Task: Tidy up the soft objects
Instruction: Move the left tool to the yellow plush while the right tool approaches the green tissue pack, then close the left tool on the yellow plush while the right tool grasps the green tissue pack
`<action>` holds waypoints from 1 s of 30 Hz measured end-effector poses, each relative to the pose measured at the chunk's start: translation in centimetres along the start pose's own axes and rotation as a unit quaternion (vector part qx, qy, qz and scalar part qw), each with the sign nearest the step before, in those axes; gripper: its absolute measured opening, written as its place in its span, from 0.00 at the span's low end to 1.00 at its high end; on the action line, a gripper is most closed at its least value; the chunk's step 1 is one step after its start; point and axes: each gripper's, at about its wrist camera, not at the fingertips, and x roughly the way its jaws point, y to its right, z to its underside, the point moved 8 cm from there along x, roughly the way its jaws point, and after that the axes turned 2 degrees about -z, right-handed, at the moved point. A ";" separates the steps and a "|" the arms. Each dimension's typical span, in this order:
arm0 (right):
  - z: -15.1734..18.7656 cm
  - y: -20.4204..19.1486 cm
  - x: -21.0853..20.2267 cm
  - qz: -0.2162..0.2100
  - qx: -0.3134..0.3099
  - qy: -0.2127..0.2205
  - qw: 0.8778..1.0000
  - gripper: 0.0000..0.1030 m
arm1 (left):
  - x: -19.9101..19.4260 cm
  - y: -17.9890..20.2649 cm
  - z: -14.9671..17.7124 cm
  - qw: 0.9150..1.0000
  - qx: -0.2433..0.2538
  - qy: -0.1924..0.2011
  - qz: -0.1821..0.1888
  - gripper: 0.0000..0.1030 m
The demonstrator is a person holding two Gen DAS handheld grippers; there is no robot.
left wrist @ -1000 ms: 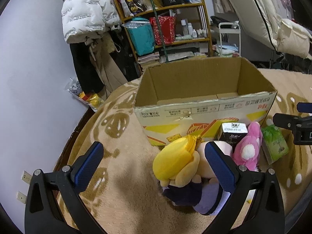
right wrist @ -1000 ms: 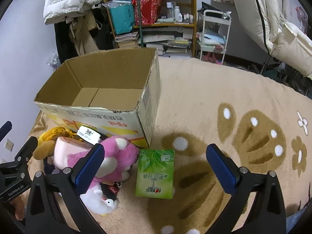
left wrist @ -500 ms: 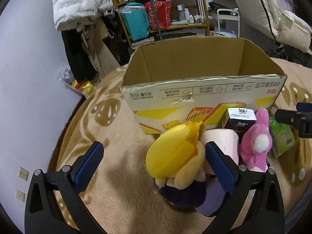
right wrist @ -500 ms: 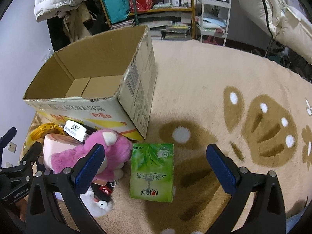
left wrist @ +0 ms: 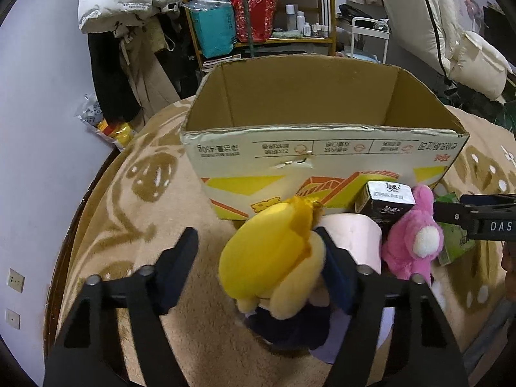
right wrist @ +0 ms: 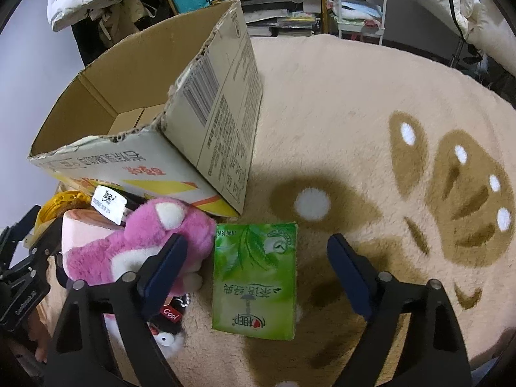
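Note:
An open cardboard box (left wrist: 322, 158) stands empty on the beige rug, also in the right wrist view (right wrist: 206, 96). In front of it lies a pile: a yellow-haired plush doll (left wrist: 274, 258), a pink roll (left wrist: 358, 235), a black tissue pack (left wrist: 385, 200) and a pink plush bear (left wrist: 416, 245) (right wrist: 142, 245). My left gripper (left wrist: 258, 271) is open, its jaws on either side of the doll's head. My right gripper (right wrist: 254, 274) is open, straddling a green tissue pack (right wrist: 254, 277) flat on the rug.
A small black-and-white plush (right wrist: 167, 332) lies under the pink bear. The rug (right wrist: 371, 129) with brown paw prints spreads to the right. Behind the box stand a cluttered yellow shelf (left wrist: 258, 16), hanging coats (left wrist: 122, 48) and a white cart (left wrist: 371, 38).
Both grippers have moved forward and down. The left jaws now flank the doll's head. The right jaws have closed in around the green tissue pack. Nothing has been taken hold of.

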 end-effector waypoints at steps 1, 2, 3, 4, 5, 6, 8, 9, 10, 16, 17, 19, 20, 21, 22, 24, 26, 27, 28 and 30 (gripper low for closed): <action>0.0 0.1 0.1 0.001 0.001 -0.002 1.000 0.84 | 0.1 0.1 0.1 1.000 -0.002 -0.002 0.007 0.56; -0.1 0.0 0.1 0.002 -0.001 -0.001 1.000 0.83 | 0.1 0.1 0.1 1.000 -0.005 -0.005 0.015 0.52; -0.1 0.0 0.1 0.002 -0.002 -0.001 1.000 0.81 | 0.1 0.2 0.2 1.000 -0.009 -0.008 0.021 0.51; -0.1 -0.1 0.2 -0.002 -0.003 -0.002 1.000 0.79 | 0.1 0.2 0.3 1.000 -0.011 -0.009 0.024 0.50; 0.1 -0.3 0.1 -0.003 -0.004 -0.002 1.000 0.78 | 0.1 0.2 0.3 1.000 -0.012 -0.010 0.024 0.49; 0.2 -0.3 0.1 -0.001 -0.004 -0.002 1.000 0.78 | 0.1 0.2 0.4 1.000 -0.012 -0.010 0.025 0.48; 0.2 -0.4 0.0 -0.002 -0.003 -0.002 1.000 0.78 | 0.0 0.3 0.4 0.999 -0.015 -0.012 0.029 0.47; 0.2 -0.5 0.0 -0.001 -0.003 -0.003 1.000 0.78 | 0.0 0.3 0.4 0.999 -0.016 -0.013 0.030 0.46; 0.2 -0.5 -0.1 0.000 -0.002 -0.002 1.000 0.77 | 0.0 0.3 0.4 0.999 -0.017 -0.013 0.029 0.46; 0.9 -0.2 -0.5 -0.006 0.001 -0.014 1.000 0.61 | -0.2 0.3 0.4 0.999 -0.017 -0.012 0.025 0.45; 1.1 0.1 -0.3 -0.001 0.003 -0.021 1.000 0.61 | -0.2 0.3 0.4 1.000 -0.014 -0.013 0.021 0.44; 1.4 0.5 0.1 0.002 0.010 -0.033 0.999 0.61 | -0.1 0.3 0.5 1.000 -0.010 -0.014 0.014 0.43; 1.5 0.6 0.4 -0.001 0.014 -0.040 0.999 0.61 | -0.1 0.3 0.5 1.000 -0.009 -0.014 0.012 0.43; 1.6 0.7 0.5 -0.002 0.016 -0.045 0.999 0.61 | -0.1 0.3 0.6 1.000 -0.009 -0.013 0.012 0.42; 1.7 0.6 0.7 -0.001 0.014 -0.050 0.999 0.56 | -0.1 0.3 0.6 1.000 -0.011 -0.013 0.013 0.42; 1.7 0.4 0.8 0.001 0.007 -0.050 0.999 0.56 | -0.2 0.1 0.6 1.000 -0.017 -0.013 0.015 0.42; 1.5 0.1 0.6 -0.005 0.004 -0.047 0.999 0.55 | -0.3 -0.1 0.5 1.000 -0.023 -0.013 0.015 0.42; 1.4 -0.1 0.5 -0.009 0.003 -0.045 0.999 0.55 | -0.4 -0.2 0.5 0.999 -0.026 -0.013 0.014 0.42; 1.4 -0.2 0.4 -0.009 0.001 -0.043 0.999 0.55 | -0.6 -0.2 0.5 0.999 -0.029 -0.011 0.013 0.42; 1.3 -0.4 0.1 -0.011 -0.002 -0.036 0.999 0.55 | -0.8 -0.4 0.6 0.999 -0.037 -0.009 0.012 0.42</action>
